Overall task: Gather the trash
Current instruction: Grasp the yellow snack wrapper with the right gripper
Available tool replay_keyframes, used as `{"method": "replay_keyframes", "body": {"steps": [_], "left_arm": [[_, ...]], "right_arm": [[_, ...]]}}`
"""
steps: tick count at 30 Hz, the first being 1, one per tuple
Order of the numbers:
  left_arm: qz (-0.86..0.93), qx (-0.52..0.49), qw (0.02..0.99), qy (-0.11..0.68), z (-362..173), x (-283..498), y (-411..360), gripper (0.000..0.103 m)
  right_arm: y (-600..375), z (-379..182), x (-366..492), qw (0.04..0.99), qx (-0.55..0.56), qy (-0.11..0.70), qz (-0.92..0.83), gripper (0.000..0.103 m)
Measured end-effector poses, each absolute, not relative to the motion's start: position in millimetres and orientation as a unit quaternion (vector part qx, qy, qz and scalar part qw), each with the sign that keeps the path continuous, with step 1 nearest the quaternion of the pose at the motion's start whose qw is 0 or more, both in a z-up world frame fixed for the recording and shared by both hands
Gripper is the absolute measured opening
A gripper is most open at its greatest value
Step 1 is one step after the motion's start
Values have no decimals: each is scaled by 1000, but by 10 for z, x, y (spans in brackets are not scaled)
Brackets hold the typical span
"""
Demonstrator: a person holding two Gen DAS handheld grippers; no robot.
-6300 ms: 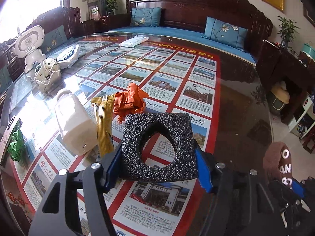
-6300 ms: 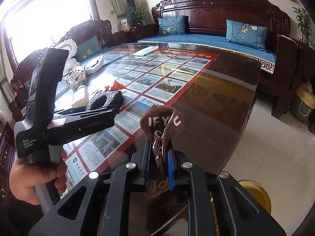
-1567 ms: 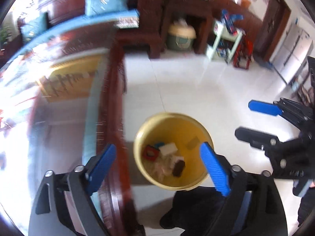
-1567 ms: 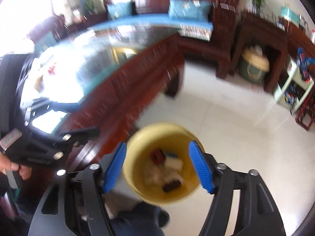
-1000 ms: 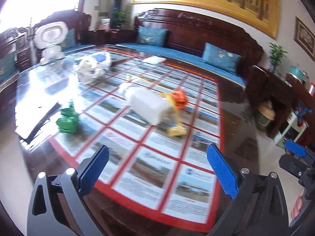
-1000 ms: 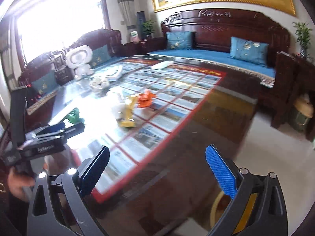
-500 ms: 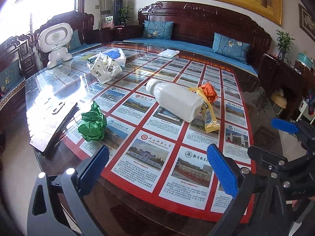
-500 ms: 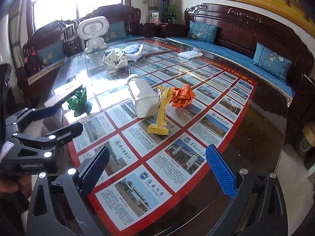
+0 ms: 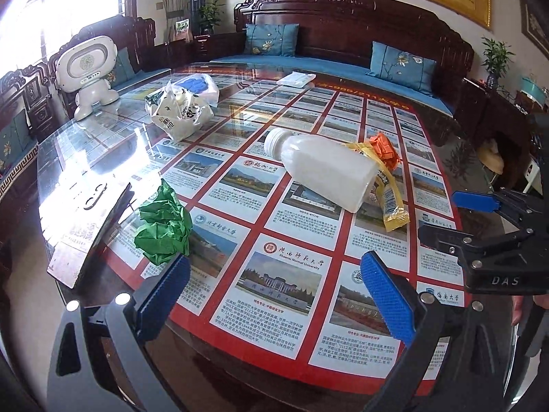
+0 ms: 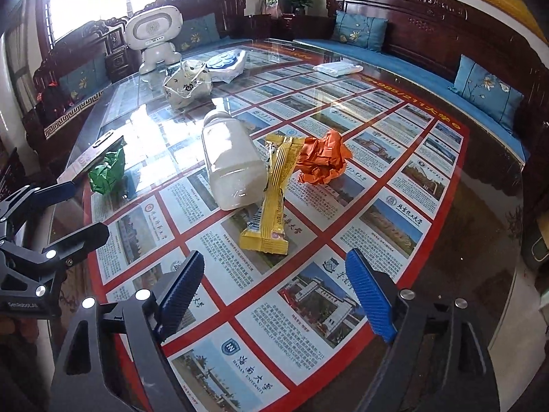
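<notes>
Since both grippers, left [image 9: 272,295] and right [image 10: 274,292], hover spread and empty, the right having just narrowed a bit, I'd pinch the light crinkly wrapper [image 10: 272,202] mid-table beside the slippery bottle [image 10: 231,164] at its flat end.

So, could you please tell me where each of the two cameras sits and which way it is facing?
Left wrist: on the left claw, angled down over the glass table at the green paper ball and white bottle; the right claw and a fingertip show at right.
Right wrist: on the right claw, angled down at the yellow wrapper and orange paper; the left claw shows at left.
Shared: same table, trash, white toy robot and sofa. Both claws are open and empty.
</notes>
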State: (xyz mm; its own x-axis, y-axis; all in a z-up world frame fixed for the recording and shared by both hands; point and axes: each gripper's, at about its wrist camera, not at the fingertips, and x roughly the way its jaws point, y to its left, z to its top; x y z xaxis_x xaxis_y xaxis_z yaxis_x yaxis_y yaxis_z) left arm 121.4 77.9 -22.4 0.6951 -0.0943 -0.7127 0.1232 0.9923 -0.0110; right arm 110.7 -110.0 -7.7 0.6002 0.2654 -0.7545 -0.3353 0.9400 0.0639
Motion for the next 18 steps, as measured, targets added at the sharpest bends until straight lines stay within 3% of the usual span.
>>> {"method": "replay_keyframes", "body": {"steps": [14, 17, 18], "left_arm": [[-66, 22, 918, 392, -302, 1385, 732, 99], [-64, 21, 918, 392, -305, 1398, 740, 99], [-64, 19, 918, 392, -307, 1400, 744, 99]], "right_arm": [[-881, -239, 1651, 883, -55, 437, 161, 62], [-882, -286, 1674, 879, -53, 446, 160, 38], [-899, -300, 1673, 877, -45, 448, 165, 25]]}}
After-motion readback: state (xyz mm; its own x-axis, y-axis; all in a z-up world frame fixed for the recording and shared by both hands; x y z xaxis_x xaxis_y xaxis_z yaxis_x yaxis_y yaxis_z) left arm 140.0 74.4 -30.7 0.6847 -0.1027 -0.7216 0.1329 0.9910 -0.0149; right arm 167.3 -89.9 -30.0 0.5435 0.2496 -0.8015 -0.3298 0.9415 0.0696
